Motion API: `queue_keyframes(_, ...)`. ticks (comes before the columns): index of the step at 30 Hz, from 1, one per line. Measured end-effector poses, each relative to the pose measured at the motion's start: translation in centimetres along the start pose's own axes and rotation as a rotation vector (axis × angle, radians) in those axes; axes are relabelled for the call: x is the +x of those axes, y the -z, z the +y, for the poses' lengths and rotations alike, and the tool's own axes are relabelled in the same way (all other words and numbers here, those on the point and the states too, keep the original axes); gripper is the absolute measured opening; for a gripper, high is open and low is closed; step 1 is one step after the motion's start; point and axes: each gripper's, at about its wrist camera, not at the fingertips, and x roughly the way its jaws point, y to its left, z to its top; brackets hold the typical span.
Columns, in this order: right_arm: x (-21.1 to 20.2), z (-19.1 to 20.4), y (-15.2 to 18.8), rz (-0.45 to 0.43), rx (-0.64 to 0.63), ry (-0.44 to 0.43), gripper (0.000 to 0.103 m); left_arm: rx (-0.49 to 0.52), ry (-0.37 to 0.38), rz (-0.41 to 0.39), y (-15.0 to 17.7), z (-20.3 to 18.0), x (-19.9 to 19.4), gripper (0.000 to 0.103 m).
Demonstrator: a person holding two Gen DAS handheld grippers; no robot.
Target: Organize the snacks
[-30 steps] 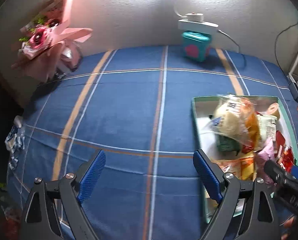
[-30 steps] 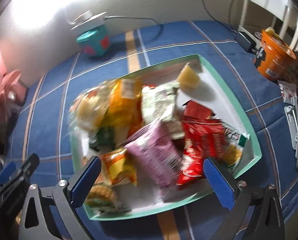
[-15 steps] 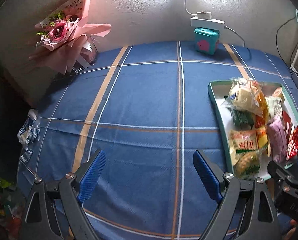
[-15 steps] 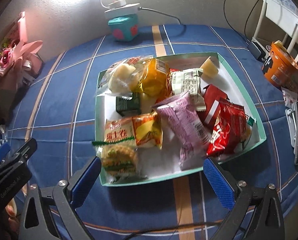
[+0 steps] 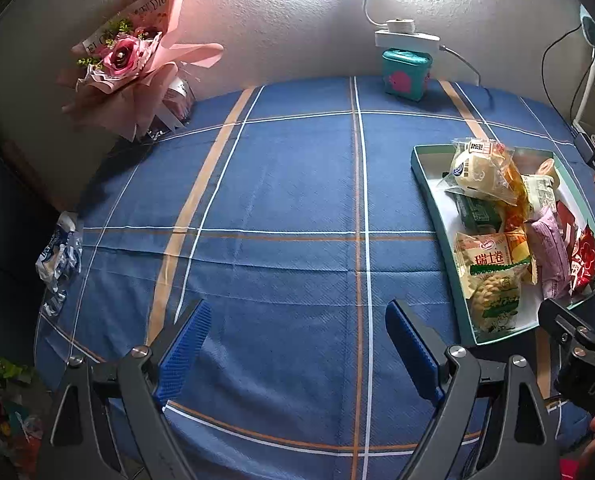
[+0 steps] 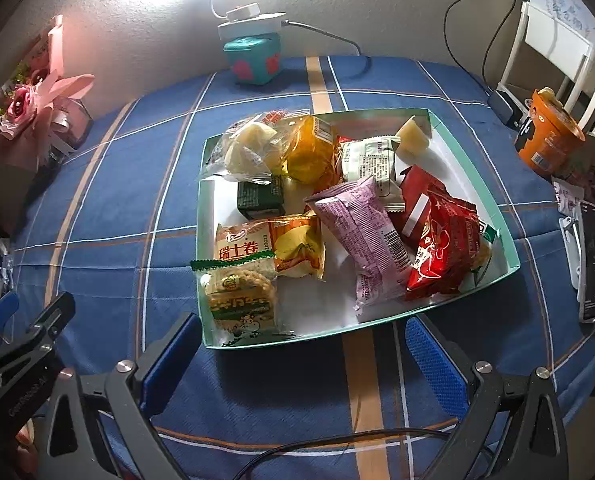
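A teal-rimmed white tray [image 6: 477, 160] holds several snack packets: a purple packet [image 6: 361, 240], red packets [image 6: 445, 244], a Swiss-roll packet [image 6: 273, 248], a green-and-yellow biscuit packet [image 6: 241, 300], a clear bun bag [image 6: 249, 148] and an orange packet [image 6: 309, 148]. The tray also shows at the right of the left wrist view [image 5: 429, 184]. My right gripper [image 6: 301, 356] is open and empty, just in front of the tray's near edge. My left gripper [image 5: 297, 344] is open and empty over bare blue cloth, left of the tray.
The table has a blue plaid cloth [image 5: 277, 200]. A pink bouquet [image 5: 133, 64] stands back left, a teal tin [image 5: 405, 76] under a power strip at the back wall. An orange cup [image 6: 545, 140] and clutter sit at the right edge. A crumpled wrapper [image 5: 57, 256] lies at the left edge.
Both grippers have pulled back and up from the tray. The tray now sits farther off and whole in the right wrist view. Both stay open and empty.
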Motion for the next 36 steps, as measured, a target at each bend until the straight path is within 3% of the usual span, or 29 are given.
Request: queue_keyframes(36,0.4,-0.6,-0.6,0.000,-0.005,0.019,0.103,-0.056,0.009,0.035,-0.5,1.3,0.7,0.090)
